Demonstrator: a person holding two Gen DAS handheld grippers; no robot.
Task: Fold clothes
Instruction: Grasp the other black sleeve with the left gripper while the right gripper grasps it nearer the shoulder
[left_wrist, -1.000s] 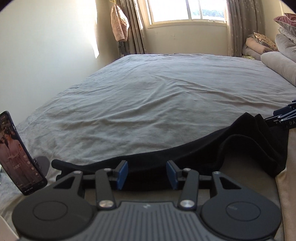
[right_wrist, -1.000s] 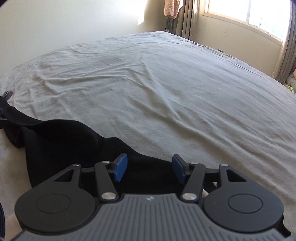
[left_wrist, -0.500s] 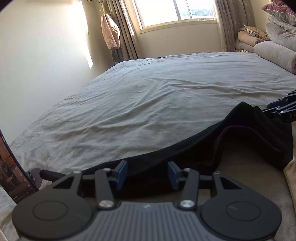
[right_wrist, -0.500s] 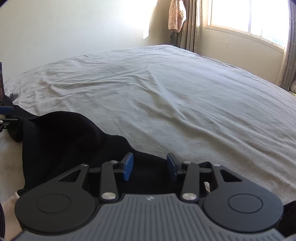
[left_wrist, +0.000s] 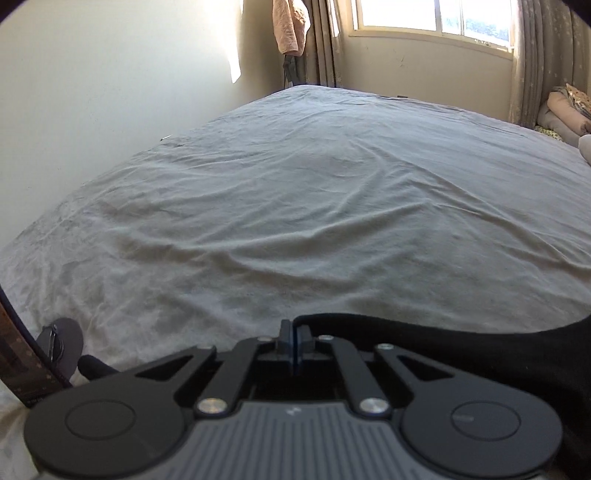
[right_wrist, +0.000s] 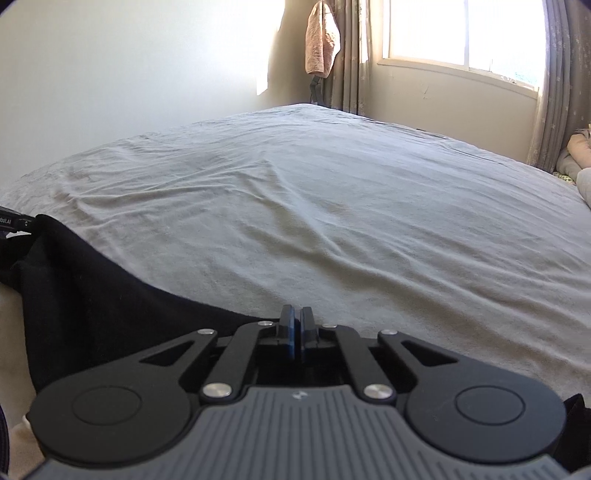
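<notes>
Both jaws now clamped on black garment (right_wrist: 110, 280)

bed sheet (left_wrist: 314, 206) lies open ahead; phone on stand (left_wrist: 22, 354) blocks near left, pillows (left_wrist: 569, 114) far right.

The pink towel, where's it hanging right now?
In both wrist views the pink towel hangs at the far end of the room, past the bed, against the curtain just left of the window.
</notes>
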